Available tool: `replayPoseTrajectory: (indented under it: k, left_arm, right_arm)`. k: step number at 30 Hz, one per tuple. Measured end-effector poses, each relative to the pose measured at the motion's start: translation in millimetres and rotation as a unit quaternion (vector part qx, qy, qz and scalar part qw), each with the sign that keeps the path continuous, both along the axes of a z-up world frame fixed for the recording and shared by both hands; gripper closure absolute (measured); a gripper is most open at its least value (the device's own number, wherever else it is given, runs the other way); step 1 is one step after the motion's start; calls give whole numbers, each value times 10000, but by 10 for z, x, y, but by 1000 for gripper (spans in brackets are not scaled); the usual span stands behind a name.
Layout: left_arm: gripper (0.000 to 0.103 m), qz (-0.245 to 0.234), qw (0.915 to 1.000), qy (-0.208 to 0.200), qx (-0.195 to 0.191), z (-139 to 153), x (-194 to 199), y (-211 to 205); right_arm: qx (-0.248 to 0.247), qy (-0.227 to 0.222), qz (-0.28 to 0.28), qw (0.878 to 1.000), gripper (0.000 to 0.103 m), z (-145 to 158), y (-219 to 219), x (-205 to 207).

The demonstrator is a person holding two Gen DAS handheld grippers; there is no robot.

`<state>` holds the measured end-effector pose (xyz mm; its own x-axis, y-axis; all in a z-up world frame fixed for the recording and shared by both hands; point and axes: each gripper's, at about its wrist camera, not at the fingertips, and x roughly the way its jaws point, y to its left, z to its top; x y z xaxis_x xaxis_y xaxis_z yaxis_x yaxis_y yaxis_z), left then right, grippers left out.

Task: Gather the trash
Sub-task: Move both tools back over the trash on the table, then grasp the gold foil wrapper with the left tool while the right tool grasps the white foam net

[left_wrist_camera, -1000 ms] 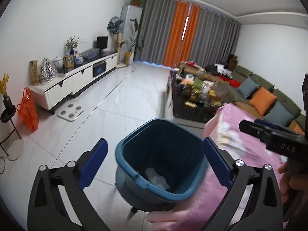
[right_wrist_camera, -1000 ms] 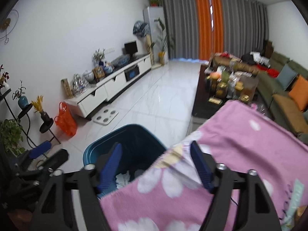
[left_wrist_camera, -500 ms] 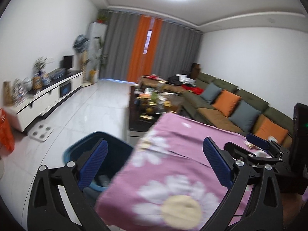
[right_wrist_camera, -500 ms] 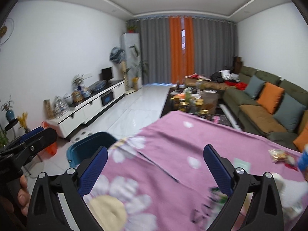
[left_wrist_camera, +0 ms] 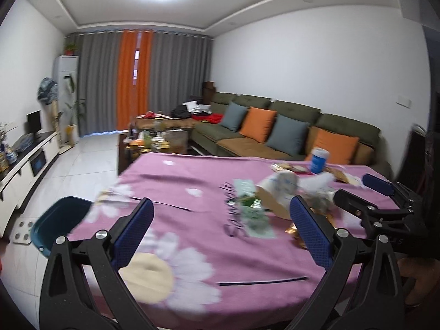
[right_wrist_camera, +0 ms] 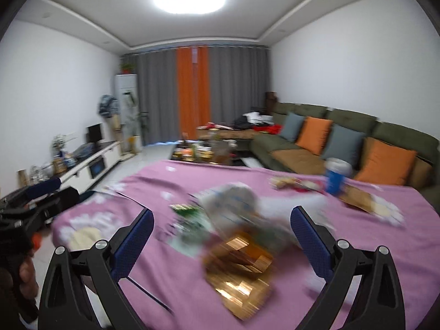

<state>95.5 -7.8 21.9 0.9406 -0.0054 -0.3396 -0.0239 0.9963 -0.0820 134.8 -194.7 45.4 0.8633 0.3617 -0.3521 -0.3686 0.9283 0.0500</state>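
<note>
Much is left: a blurred heap of litter — a crumpled gold foil wrapper, green packets, whitish wrappers — lies mid-table on the pink flowered tablecloth, well apart from the teal plastic bin on the floor off its left edge. The left gripper and right gripper both gape wide and empty, with open cloth between them and the heap — only the blue cup stands behind it.

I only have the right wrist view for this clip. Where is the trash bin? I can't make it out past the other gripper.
Observer: The teal bin sits low beside the table, partly hidden by the pink tablecloth.
Reviewer: Is the left gripper carrying anything?
Observer: No. The left gripper has its fingers wide apart with nothing between them.
Reviewer: Anything else near the bin?
Observer: A white bathroom scale lies on the floor just beside it.
</note>
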Motion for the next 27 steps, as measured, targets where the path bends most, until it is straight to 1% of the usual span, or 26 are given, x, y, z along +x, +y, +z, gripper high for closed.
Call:
replayPoseTrajectory:
  k: [2,4,7,9,11,13,16,18,19,21,22,24,26,27]
  left_arm:
    - [6,-181,9998,81,-70,-50,44,-158]
    - [6,-384,9990,166,-148,-117,95,-308]
    - [6,-677,9973,292,-71,-205,139,-505]
    - [6,-855,9955,387,-104,-284,191,-578]
    - [6,-1102,9925,536,15,-381,283,-711]
    - [6,-1240,9905,589,85,-436,360,-813]
    - [6,-1467,9870,649,74,-513,567,-885]
    - [6,-1521,9855,748,125,-555,678,-945]
    - [6,-1642,9833,773,99,-583,750,-985]
    - [6,-1648,9827,832,137,-637,866,-1042]
    - [6,-1729,9808,899,110,-669,939,-1068]
    - [6,-1696,9805,978,136,-723,1061,-1103]
    - [6,-1741,9783,1119,87,-782,1180,-1130]
    - [6,-1710,9778,1206,53,-810,1237,-1138]
  right_arm:
    - [-91,60,-320,9994,7,-93,-247,-99]
    - [-74,226,-597,9979,7,-184,-489,-185]
    - [-36,427,-879,9952,7,-277,-713,-258]
    - [14,512,-959,9941,7,-331,-805,-320]
    - [-109,609,-1136,9916,7,-393,-887,-294]
    - [-128,753,-1254,9892,7,-466,-967,-211]
    - [-57,1071,-1431,9839,7,-593,-1098,-28]
    - [85,1207,-1472,9817,7,-636,-1184,66]
    - [224,1327,-1509,9793,7,-671,-1247,134]
    - [473,1553,-1579,9740,7,-739,-1363,259]
    - [549,1605,-1607,9723,8,-750,-1384,298]
    - [605,1676,-1692,9693,8,-767,-1435,363]
    - [653,1759,-1740,9667,8,-788,-1469,436]
    - [753,1836,-1733,9647,10,-804,-1500,478]
